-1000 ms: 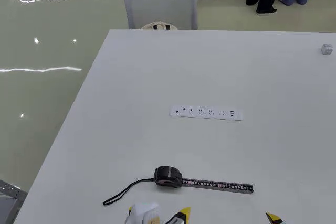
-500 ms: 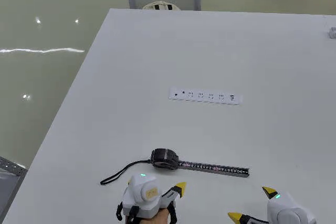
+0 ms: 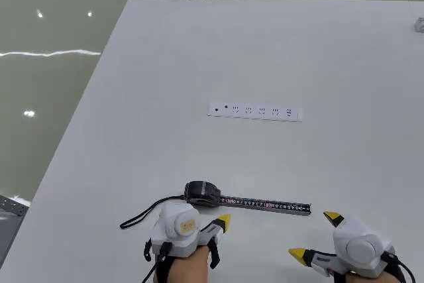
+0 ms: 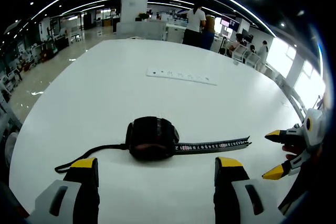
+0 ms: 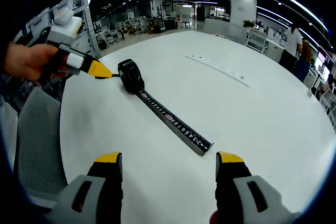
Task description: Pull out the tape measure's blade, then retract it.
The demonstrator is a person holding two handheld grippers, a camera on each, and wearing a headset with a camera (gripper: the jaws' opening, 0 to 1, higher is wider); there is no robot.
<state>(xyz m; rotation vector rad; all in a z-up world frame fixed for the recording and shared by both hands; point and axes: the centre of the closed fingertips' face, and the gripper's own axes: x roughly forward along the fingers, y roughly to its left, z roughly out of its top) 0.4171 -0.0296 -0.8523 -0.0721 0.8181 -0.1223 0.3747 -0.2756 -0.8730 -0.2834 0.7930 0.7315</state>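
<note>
**Waiting on the retract: blade out, grippers free**

The black tape measure (image 3: 202,193) lies on the table (image 3: 165,84), on the person's side of the power strip (image 3: 255,111). Its blade (image 3: 265,204) lies flat, partly drawn, roughly parallel to the strip. The left gripper (image 4: 156,163) and right gripper (image 5: 169,157) gape, holding nothing. Retracting looks undone.

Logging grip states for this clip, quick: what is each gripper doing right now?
Left gripper: open, holding nothing; the tape measure lies just ahead of it.
Right gripper: open, holding nothing.
</note>
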